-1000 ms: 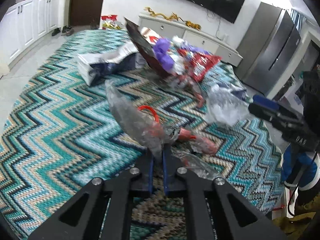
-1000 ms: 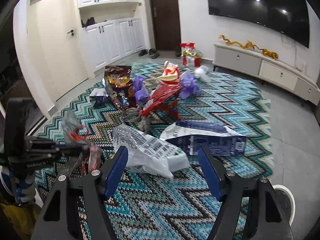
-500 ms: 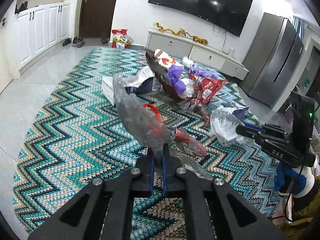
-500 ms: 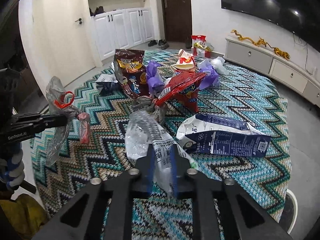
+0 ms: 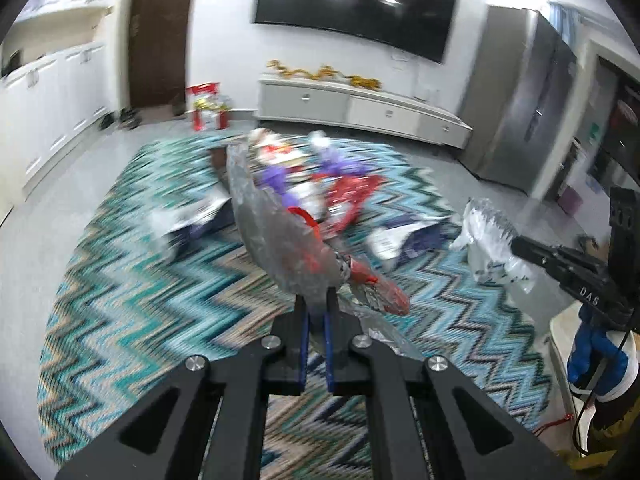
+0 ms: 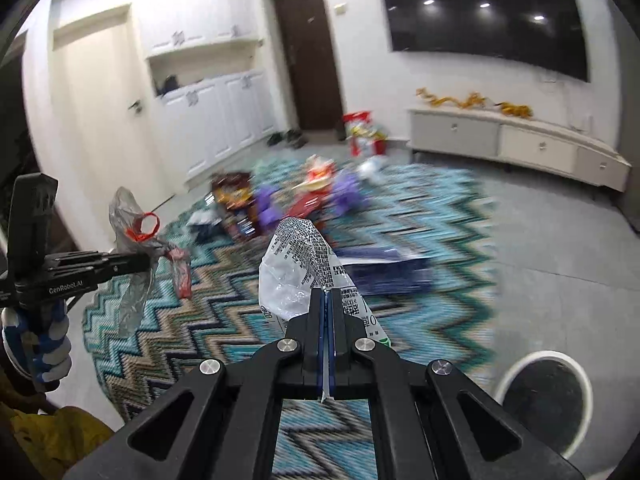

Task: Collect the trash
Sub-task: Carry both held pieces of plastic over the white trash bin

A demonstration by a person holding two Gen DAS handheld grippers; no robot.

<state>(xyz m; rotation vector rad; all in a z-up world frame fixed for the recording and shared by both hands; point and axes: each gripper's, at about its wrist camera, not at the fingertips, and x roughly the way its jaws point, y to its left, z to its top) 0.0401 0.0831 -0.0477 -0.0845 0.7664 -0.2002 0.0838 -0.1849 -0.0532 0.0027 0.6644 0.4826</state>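
Observation:
My left gripper [image 5: 315, 300] is shut on a crumpled clear plastic bag with red trim [image 5: 280, 240], held up off the rug; the same bag [image 6: 132, 240] hangs at the left of the right wrist view. My right gripper [image 6: 325, 300] is shut on a clear printed plastic wrapper [image 6: 304, 268], also lifted; it shows in the left wrist view as a silvery wrapper [image 5: 488, 240] at the right. A pile of snack bags and wrappers [image 5: 312, 184] lies on the zigzag rug [image 5: 140, 280], with a dark blue flat package [image 6: 384, 272] nearer.
A white-rimmed bin [image 6: 544, 396] stands on the floor at the lower right of the right wrist view. A low white TV cabinet [image 5: 360, 108] runs along the far wall, white cupboards [image 6: 216, 120] at the left, a grey fridge [image 5: 532, 92] at the right.
My right gripper closed on the printed wrapper and lifted it off the rug. The left gripper rose with its plastic bag. Both views now look higher across the room.

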